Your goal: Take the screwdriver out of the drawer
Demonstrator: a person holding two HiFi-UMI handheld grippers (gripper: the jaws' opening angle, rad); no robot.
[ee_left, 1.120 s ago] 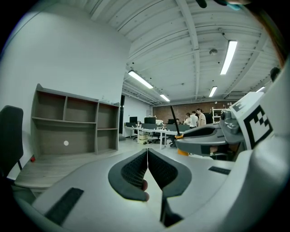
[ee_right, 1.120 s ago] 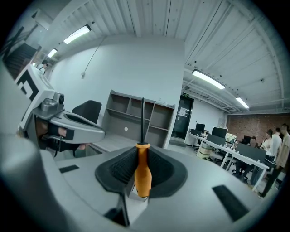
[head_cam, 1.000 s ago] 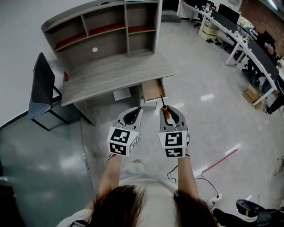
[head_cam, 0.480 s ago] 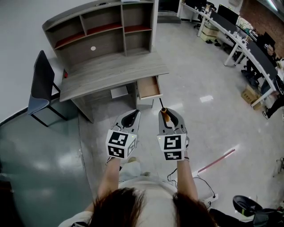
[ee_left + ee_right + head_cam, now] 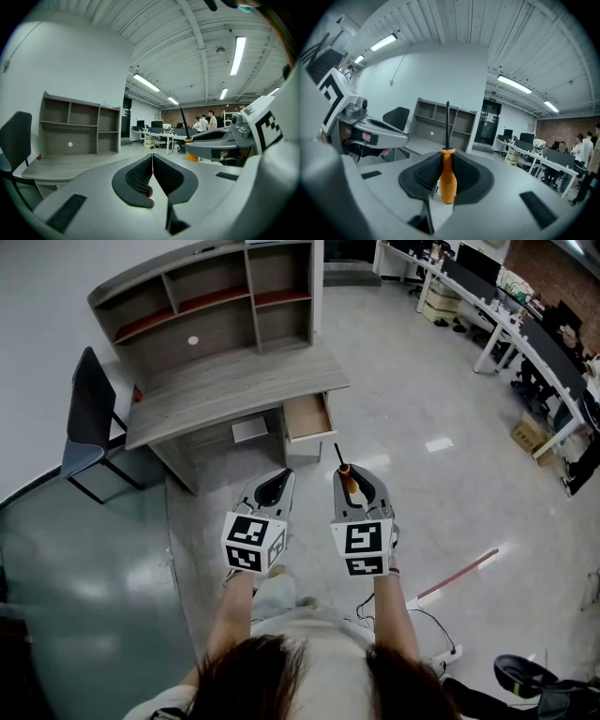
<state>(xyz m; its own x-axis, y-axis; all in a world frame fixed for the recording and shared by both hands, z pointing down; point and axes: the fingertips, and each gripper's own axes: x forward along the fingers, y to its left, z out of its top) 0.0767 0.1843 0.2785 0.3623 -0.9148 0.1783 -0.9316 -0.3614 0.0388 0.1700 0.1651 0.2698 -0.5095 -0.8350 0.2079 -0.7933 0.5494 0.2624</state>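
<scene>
My right gripper (image 5: 349, 486) (image 5: 446, 174) is shut on a screwdriver (image 5: 447, 174) with an orange handle and a black shaft; its shaft (image 5: 339, 457) points ahead toward the desk. My left gripper (image 5: 273, 487) (image 5: 152, 172) hangs beside it, shut with nothing between its pads. The open wooden drawer (image 5: 308, 417) juts out at the right end of the grey desk (image 5: 230, 392), well ahead of both grippers. The drawer's inside looks bare in the head view.
A shelf unit (image 5: 211, 298) stands on the desk's back. A dark chair (image 5: 87, 423) sits at the desk's left. Office desks with monitors (image 5: 511, 315) line the far right. A red-white strip (image 5: 457, 575) and cables (image 5: 412, 624) lie on the floor near my right side.
Both grippers and the person have drawn back from the desk; the drawer now lies farther from the screwdriver tip. The grip on the screwdriver is unchanged.
</scene>
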